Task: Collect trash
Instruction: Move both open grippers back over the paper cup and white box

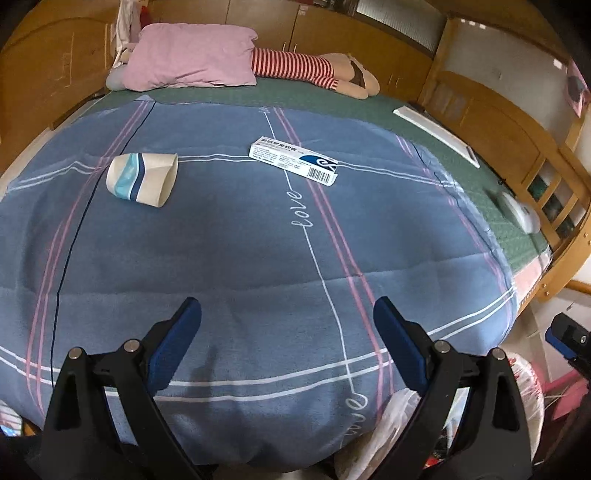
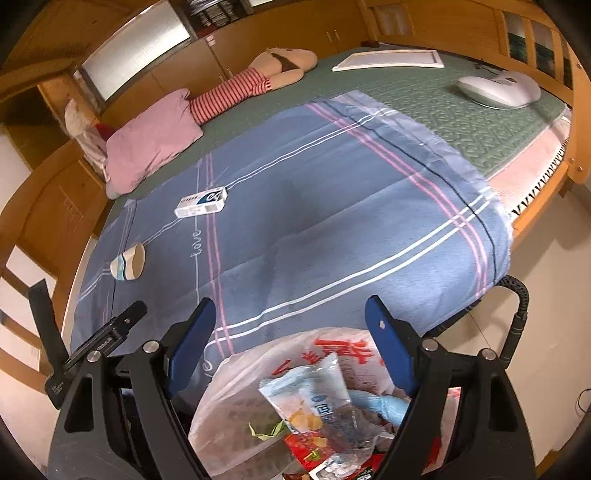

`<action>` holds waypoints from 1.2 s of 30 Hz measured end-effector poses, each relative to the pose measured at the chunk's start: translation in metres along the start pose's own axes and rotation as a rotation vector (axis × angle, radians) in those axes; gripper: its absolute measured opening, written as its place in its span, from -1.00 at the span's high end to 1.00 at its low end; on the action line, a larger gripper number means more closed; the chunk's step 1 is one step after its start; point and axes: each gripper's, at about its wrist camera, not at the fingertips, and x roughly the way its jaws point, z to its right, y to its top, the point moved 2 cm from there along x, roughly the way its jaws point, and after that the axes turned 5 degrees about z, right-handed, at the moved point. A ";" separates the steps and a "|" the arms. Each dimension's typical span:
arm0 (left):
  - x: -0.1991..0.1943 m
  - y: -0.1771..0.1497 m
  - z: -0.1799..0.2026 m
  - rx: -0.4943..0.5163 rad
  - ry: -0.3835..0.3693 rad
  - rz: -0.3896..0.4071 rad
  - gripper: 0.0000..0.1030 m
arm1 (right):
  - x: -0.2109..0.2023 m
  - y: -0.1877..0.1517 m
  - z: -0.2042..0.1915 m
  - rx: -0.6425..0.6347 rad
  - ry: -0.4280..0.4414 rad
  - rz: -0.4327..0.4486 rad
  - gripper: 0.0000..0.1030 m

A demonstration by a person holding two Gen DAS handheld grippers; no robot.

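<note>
Trash first, as we read it in the left wrist view: a paper cup [image 1: 142, 180] lies on its side on the blue blanket [image 1: 229, 251], and a white medicine box [image 1: 294, 159] lies flat to its right, well apart from it. We see part of a plastic bag [image 1: 400, 417] at the lower right, below the bed edge. The left hand-held gripper [image 1: 287, 321] stands wide open over the blanket, with nothing between its blue pads [image 1: 184, 332]. The bed carries a pink pillow [image 1: 192, 55] and a striped doll [image 1: 314, 70] at the far side, against wooden cabinets [image 1: 332, 33].

In the right wrist view, the plastic bag [image 2: 236, 402] sits just below the bed edge and holds a clear snack wrapper [image 2: 314, 398], a light blue item [image 2: 380, 404] and red packaging [image 2: 306, 450]. The right hand-held gripper [image 2: 290, 317] stands wide above the bag mouth, gripping nothing. The paper cup [image 2: 128, 263] and medicine box [image 2: 201, 202] lie on the blanket [image 2: 332, 229]. A white flat device [image 2: 498, 88] and a white board [image 2: 388, 61] rest on the green mattress cover [image 2: 443, 122].
</note>
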 end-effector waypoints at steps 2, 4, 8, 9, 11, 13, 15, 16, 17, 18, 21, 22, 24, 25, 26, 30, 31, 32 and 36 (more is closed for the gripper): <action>0.002 0.002 0.002 0.017 0.016 0.001 -0.82 | 0.002 -0.001 -0.006 -0.016 0.002 -0.003 -0.58; 0.000 0.003 -0.001 0.017 0.023 0.004 -0.83 | 0.003 -0.002 -0.010 -0.031 0.003 -0.006 -0.58; -0.003 0.004 -0.010 -0.007 0.040 0.001 -0.83 | 0.003 -0.003 -0.015 -0.048 0.005 -0.004 -0.58; -0.004 0.005 -0.012 -0.014 0.044 0.001 -0.83 | 0.004 -0.003 -0.015 -0.049 0.004 -0.006 -0.58; -0.004 0.005 -0.016 -0.027 0.054 0.005 -0.83 | 0.005 -0.003 -0.014 -0.045 0.003 -0.011 -0.58; -0.004 0.006 -0.019 -0.040 0.062 0.005 -0.83 | 0.007 -0.004 -0.012 -0.040 -0.002 -0.019 -0.58; -0.004 0.005 -0.022 -0.053 0.068 -0.001 -0.84 | 0.009 -0.006 -0.012 -0.036 -0.004 -0.024 -0.58; -0.004 0.005 -0.023 -0.059 0.071 -0.005 -0.84 | 0.010 -0.006 -0.011 -0.035 -0.005 -0.026 -0.58; -0.003 0.005 -0.024 -0.063 0.073 -0.005 -0.84 | 0.011 -0.007 -0.011 -0.035 -0.004 -0.028 -0.58; -0.004 0.005 -0.025 -0.068 0.074 -0.004 -0.84 | 0.012 -0.007 -0.012 -0.035 -0.005 -0.029 -0.58; -0.004 0.006 -0.026 -0.075 0.080 -0.004 -0.84 | 0.015 -0.009 -0.015 -0.041 -0.002 -0.037 -0.58; -0.004 0.005 -0.027 -0.077 0.079 -0.006 -0.84 | 0.016 -0.010 -0.015 -0.042 -0.001 -0.039 -0.58; -0.004 0.005 -0.027 -0.081 0.082 -0.006 -0.84 | 0.020 -0.010 -0.019 -0.048 0.001 -0.043 -0.58; -0.005 0.005 -0.029 -0.088 0.087 -0.002 -0.84 | 0.021 -0.010 -0.020 -0.049 0.003 -0.044 -0.58; -0.005 0.006 -0.030 -0.094 0.089 0.001 -0.84 | 0.023 -0.010 -0.022 -0.052 0.007 -0.047 -0.58; -0.017 0.009 -0.041 -0.152 0.093 0.038 -0.85 | 0.026 -0.008 -0.029 -0.069 0.010 -0.039 -0.58; -0.026 0.011 -0.046 -0.181 0.077 0.074 -0.84 | 0.027 -0.007 -0.030 -0.076 0.007 -0.032 -0.58; -0.042 0.017 -0.055 -0.216 0.077 0.142 -0.84 | 0.028 -0.007 -0.031 -0.088 0.000 -0.026 -0.58; -0.083 0.044 -0.086 -0.225 0.133 0.259 -0.84 | 0.043 0.002 -0.038 -0.095 -0.014 -0.037 -0.58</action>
